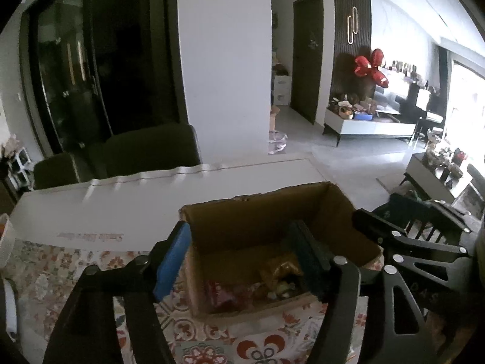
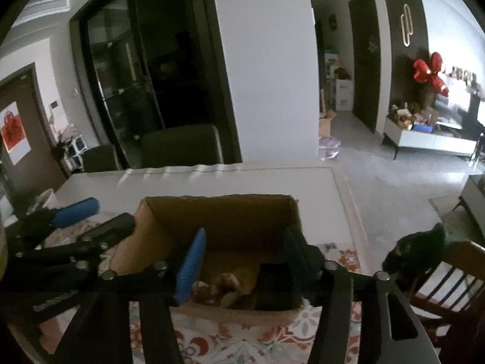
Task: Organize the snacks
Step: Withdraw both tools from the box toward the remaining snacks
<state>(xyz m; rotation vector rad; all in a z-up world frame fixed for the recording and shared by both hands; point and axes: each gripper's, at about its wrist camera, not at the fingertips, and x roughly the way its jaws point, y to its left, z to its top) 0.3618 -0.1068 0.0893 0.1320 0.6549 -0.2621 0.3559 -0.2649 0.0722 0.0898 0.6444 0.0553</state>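
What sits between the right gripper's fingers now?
Nothing held: the right gripper stands open over the box, snacks lying below, in the right wrist view.

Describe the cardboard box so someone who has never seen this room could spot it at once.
Find the long table with the white sheet on top and the red-and-white patterned cloth at its near end. The cardboard box stands on that cloth, just ahead of both grippers. It is the only brown, open-topped container there, with snack packets lying in its bottom.

Brown cardboard box on red-and-white floral-patterned tablecloth
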